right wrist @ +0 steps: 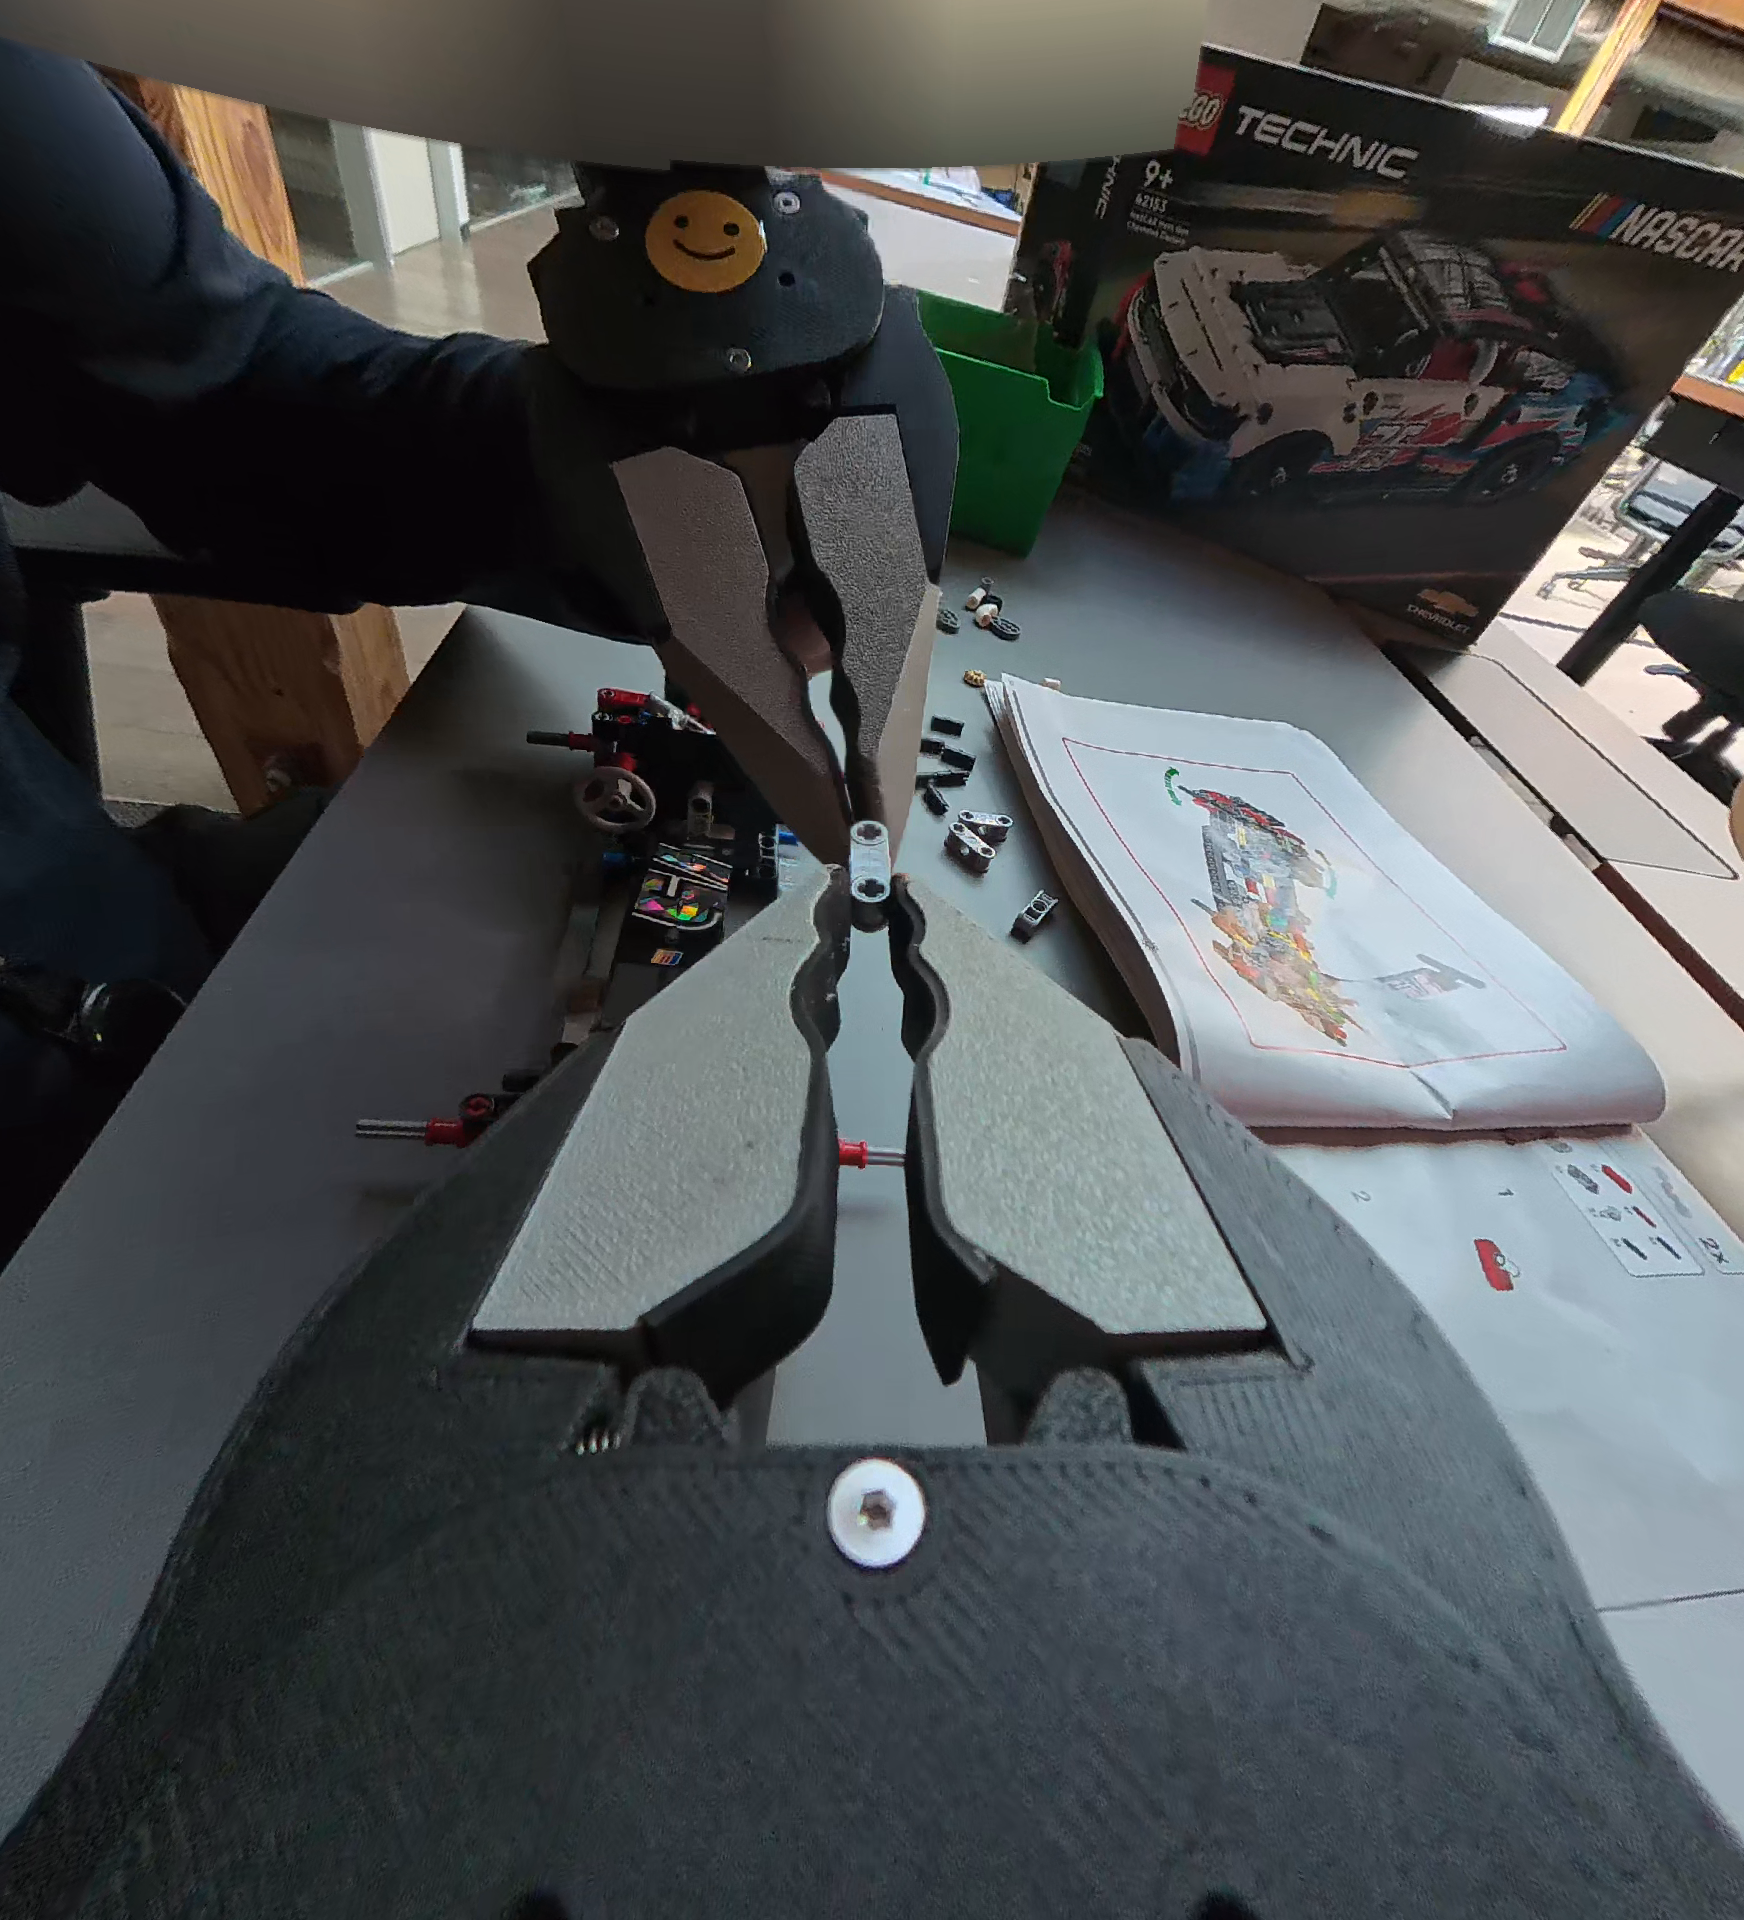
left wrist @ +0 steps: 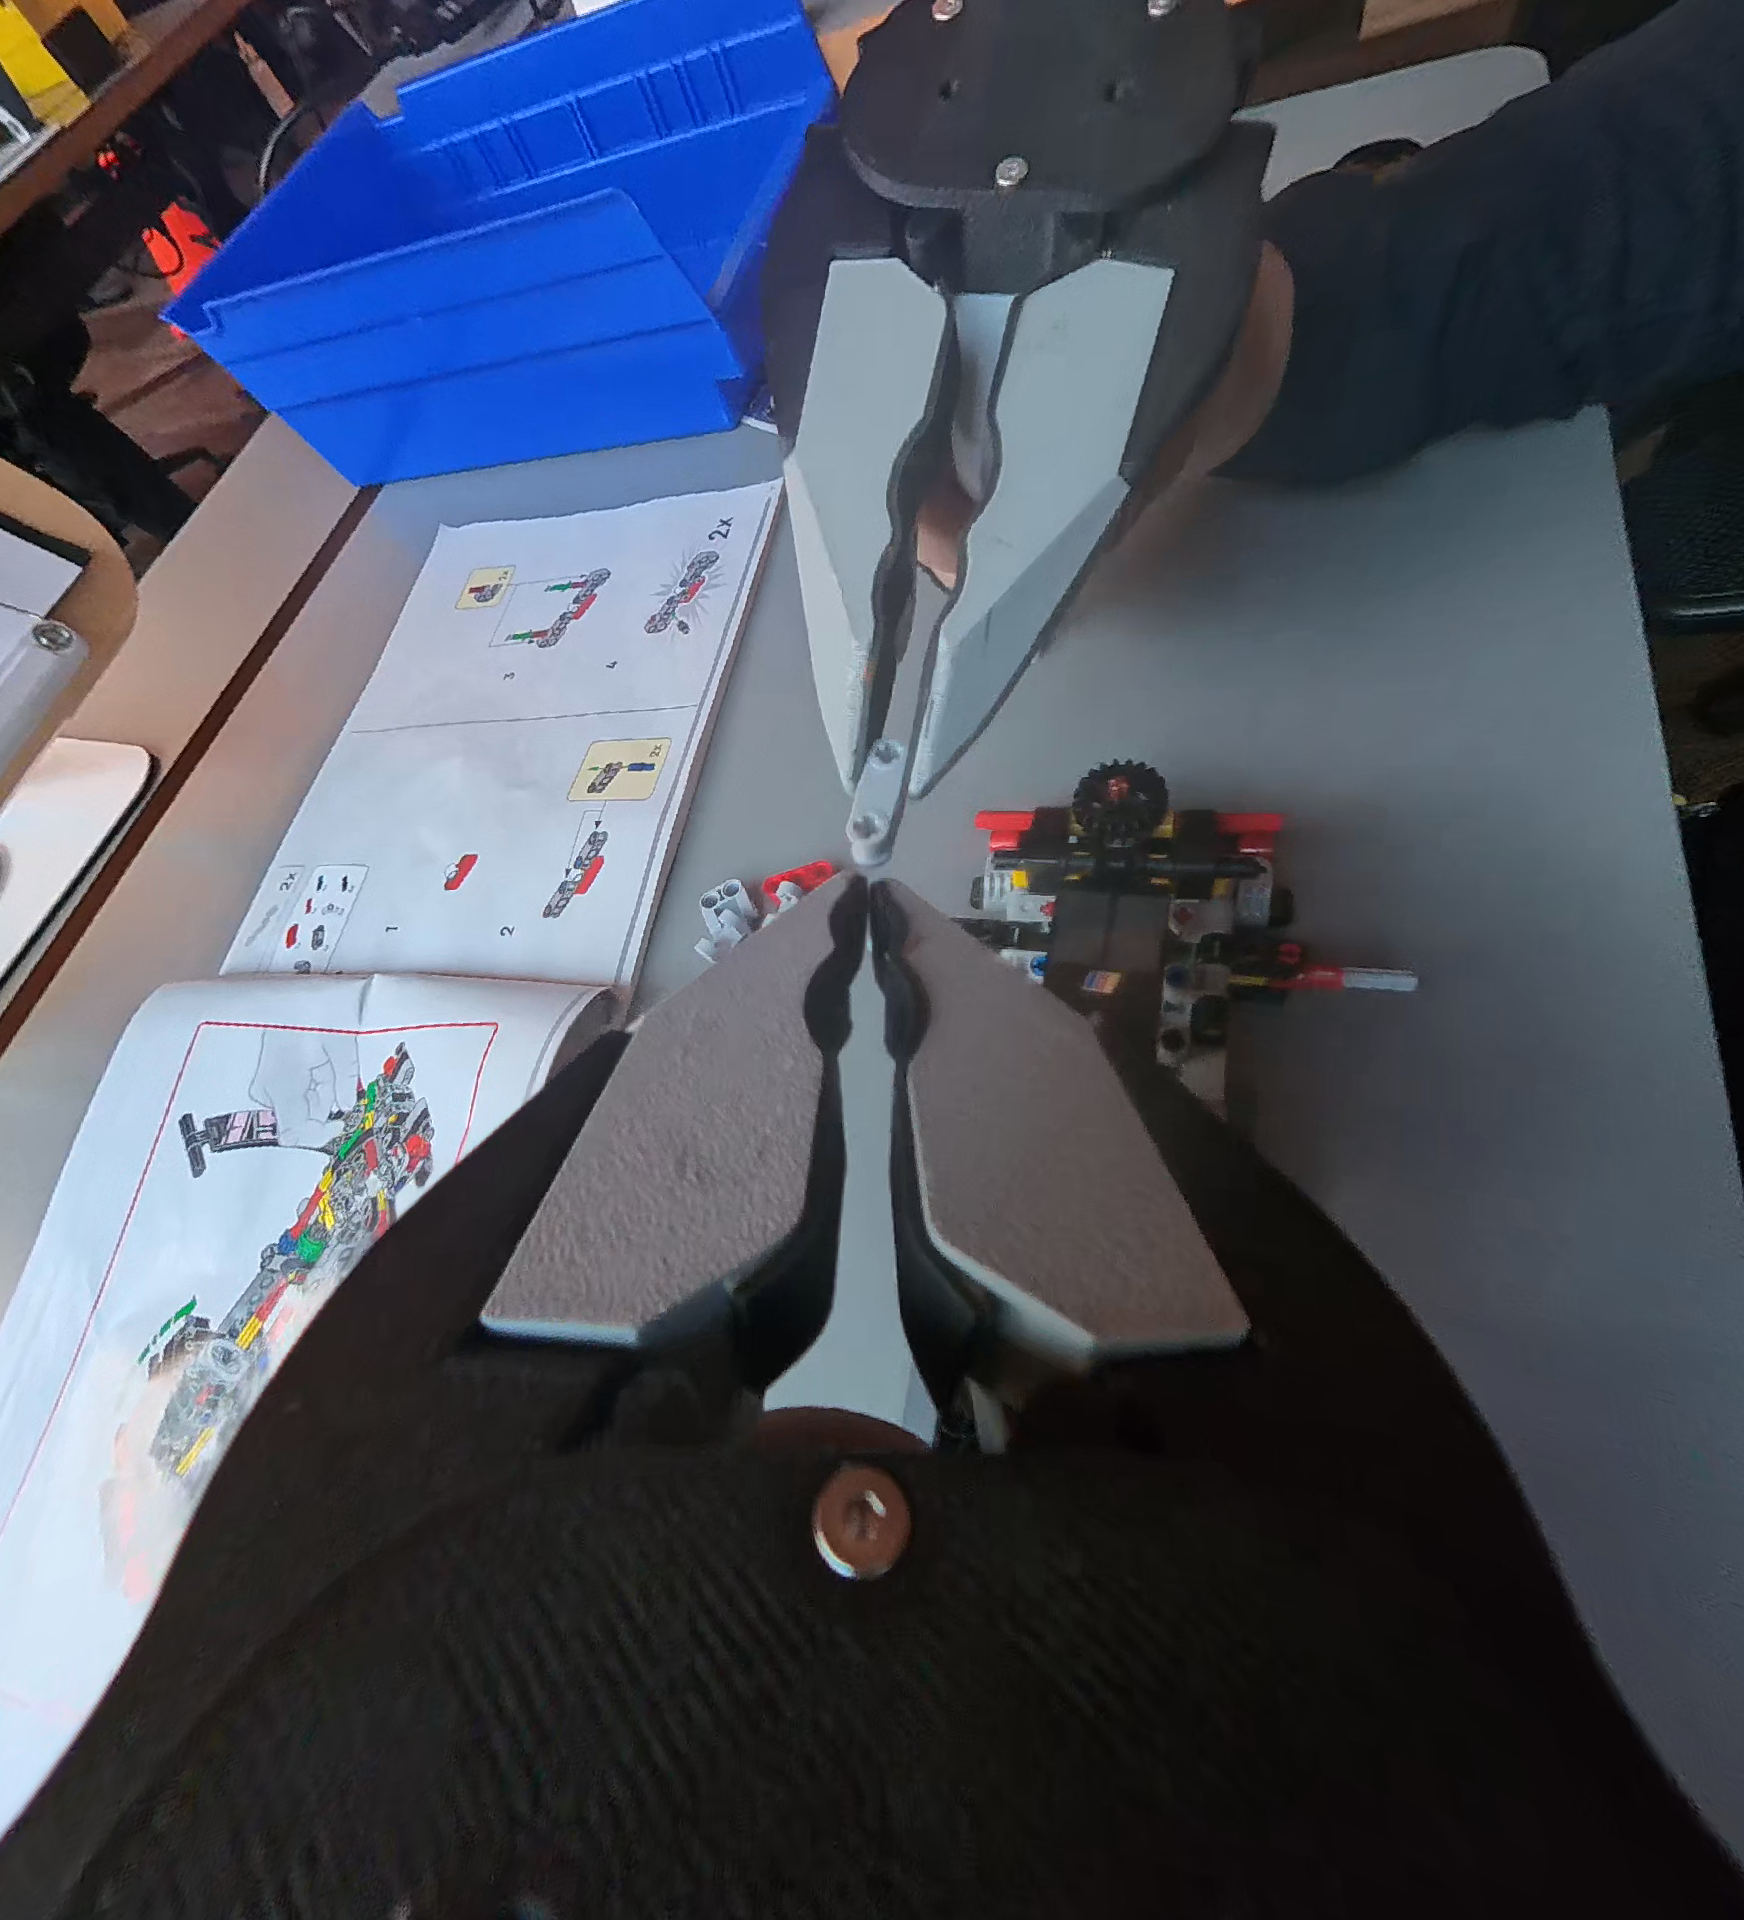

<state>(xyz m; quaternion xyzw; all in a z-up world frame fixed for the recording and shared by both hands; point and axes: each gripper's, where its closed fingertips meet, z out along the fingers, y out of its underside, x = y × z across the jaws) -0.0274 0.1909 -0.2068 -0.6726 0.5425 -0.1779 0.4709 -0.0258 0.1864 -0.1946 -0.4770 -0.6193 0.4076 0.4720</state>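
Note:
My right gripper (right wrist: 868,902) is shut on a small light grey two-hole link (right wrist: 869,871), gripping its near end, with the far end sticking out past the tips. In the left wrist view this gripper (left wrist: 889,774) comes down from the top with the link (left wrist: 876,795) hanging from its tips. My left gripper (left wrist: 868,883) is shut, with nothing visible between its pads, and its tips sit right at the link's free end. In the right wrist view the left gripper (right wrist: 863,821) reaches in from above, just behind the link. Both hover over the grey table (left wrist: 1367,644).
A partly built black, red and grey toy car chassis (left wrist: 1138,914) sits just right of the tips. Loose small parts (left wrist: 743,909) and an open instruction booklet (left wrist: 494,748) lie left. A blue bin (left wrist: 494,270), a green bin (right wrist: 1013,436) and the set's box (right wrist: 1419,343) stand farther back. Left and right tips are no more than a few centimetres apart.

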